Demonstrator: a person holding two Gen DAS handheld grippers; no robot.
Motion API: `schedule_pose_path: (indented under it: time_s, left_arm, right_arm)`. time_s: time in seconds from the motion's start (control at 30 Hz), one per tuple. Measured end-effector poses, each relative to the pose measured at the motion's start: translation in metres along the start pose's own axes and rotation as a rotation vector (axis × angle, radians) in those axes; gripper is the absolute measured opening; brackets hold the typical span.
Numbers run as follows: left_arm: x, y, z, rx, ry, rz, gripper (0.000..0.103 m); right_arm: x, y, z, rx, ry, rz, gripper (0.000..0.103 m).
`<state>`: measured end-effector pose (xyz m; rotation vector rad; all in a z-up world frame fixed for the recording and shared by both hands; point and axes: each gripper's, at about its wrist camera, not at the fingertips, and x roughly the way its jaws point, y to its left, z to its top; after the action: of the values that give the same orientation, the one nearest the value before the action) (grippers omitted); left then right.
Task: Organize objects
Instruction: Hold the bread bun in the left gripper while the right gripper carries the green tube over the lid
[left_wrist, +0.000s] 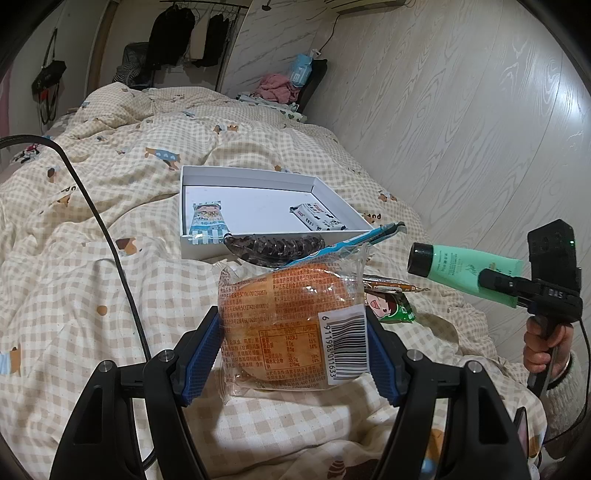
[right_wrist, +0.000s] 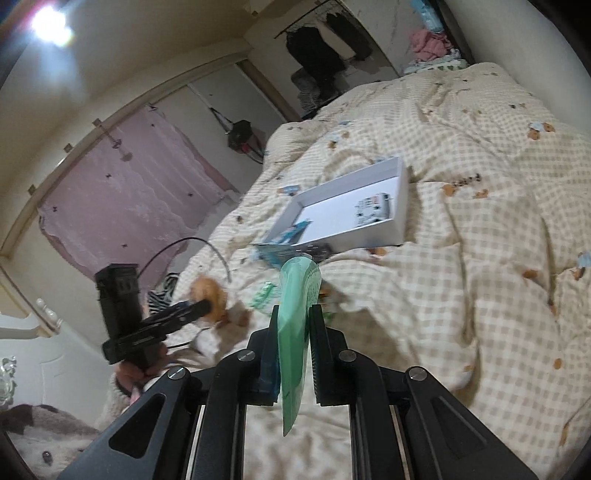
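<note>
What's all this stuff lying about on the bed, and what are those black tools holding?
Box: one, white, open, on the quilt.
Snack packs: two in the box, a blue one at its left, a black-and-white one at its right.
Hair clip: one, dark, just in front of the box.
Blue packet: one, beside the clip.
Green packet: one, behind the bread.
Quilt: one, cream checked, covers the bed.
Bread: one, orange in clear wrap, in the left gripper.
Tube: one, mint green with black cap, in the right gripper.
</note>
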<state>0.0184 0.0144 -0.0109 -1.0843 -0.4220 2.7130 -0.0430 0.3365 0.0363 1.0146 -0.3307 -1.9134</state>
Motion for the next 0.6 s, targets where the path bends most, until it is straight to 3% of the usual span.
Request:
schedule_pose_path:
  time_s: [0.3,0.6]
  left_arm:
    - [0.000,0.000,-0.001,0.000,-0.001,0.000,0.075]
    - [0.000,0.000,0.000,-0.002,0.008,-0.002,0.075]
  right_arm:
    - [0.020,0.021,-0.011,0.018,0.010,0.142,0.014]
    - [0.036,0.018,-0.021,0.034,0.036,0.143,0.014]
